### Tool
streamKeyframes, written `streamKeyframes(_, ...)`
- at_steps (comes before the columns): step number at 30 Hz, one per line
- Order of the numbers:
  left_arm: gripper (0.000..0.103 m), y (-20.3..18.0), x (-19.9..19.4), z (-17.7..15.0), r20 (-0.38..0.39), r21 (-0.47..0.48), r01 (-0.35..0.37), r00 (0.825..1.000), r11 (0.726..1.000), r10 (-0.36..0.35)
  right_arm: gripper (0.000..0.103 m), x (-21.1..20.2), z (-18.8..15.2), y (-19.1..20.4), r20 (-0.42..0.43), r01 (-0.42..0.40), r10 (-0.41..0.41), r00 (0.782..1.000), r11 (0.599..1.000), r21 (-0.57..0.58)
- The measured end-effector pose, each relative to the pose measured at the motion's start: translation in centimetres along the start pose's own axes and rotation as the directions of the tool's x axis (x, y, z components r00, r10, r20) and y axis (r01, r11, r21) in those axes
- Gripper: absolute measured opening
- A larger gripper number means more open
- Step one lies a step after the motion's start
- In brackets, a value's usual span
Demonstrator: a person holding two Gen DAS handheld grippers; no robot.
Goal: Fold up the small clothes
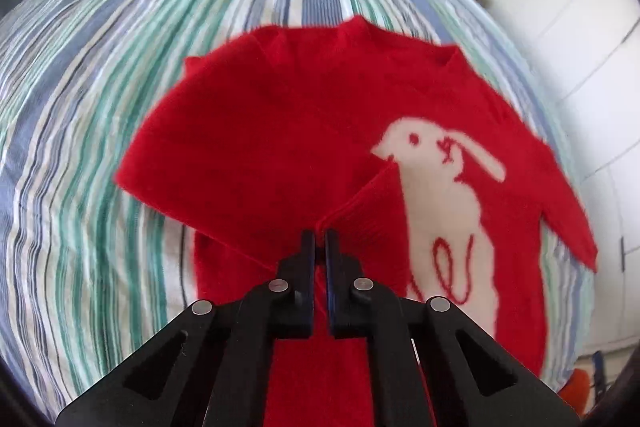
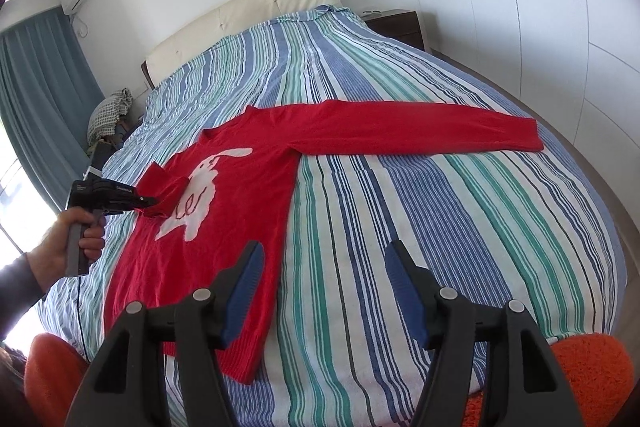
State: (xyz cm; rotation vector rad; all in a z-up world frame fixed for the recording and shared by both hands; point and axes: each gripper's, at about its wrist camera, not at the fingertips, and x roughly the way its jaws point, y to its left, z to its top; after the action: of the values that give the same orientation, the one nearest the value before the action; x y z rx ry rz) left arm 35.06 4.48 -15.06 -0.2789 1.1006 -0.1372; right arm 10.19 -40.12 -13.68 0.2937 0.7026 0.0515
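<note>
A red sweater point(image 2: 240, 195) with a white rabbit point(image 1: 444, 203) on its front lies flat on the striped bedspread point(image 2: 440, 207). My left gripper point(image 1: 319, 239) is shut on the cuff of the sweater's left sleeve point(image 1: 248, 155) and holds it over the sweater's body, beside the rabbit. It also shows in the right wrist view point(image 2: 150, 202), held by a hand. The other sleeve point(image 2: 420, 131) lies stretched out to the right. My right gripper point(image 2: 324, 267) is open and empty, above the bed near the sweater's hem.
A cream headboard point(image 2: 248, 15) and a dark nightstand point(image 2: 396, 23) stand at the far end. White wardrobe doors point(image 2: 560, 7) run along the right. Blue curtains point(image 2: 36, 95) and a checked bundle point(image 2: 110, 111) are at the left. Orange fabric point(image 2: 588, 371) lies at the near edge.
</note>
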Motion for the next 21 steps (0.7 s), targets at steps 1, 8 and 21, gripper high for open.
streamKeyframes(1, 0.003, 1.2, -2.0, 0.2, 0.038, -0.042, 0.035, 0.999, 0.998, -0.034, 0.063, 0.0, 0.0, -0.1, 0.001, -0.001, 0.001, 1.000, 1.000, 0.002)
streamKeyframes(8, 0.003, 15.2, -12.4, 2.4, 0.193, -0.199, -0.218, 0.947, 0.955, 0.256, 0.063, 0.4, 0.0, -0.1, -0.009, -0.004, 0.004, 1.000, 1.000, 0.009)
streamKeyframes(21, 0.045, 34.4, -8.7, -4.8, 0.089, -0.673, -0.127, 0.964, 0.729, 0.250, 0.063, 1.6, -0.8, 1.8, -0.060, 0.033, -0.038, 0.997, 0.996, -0.086)
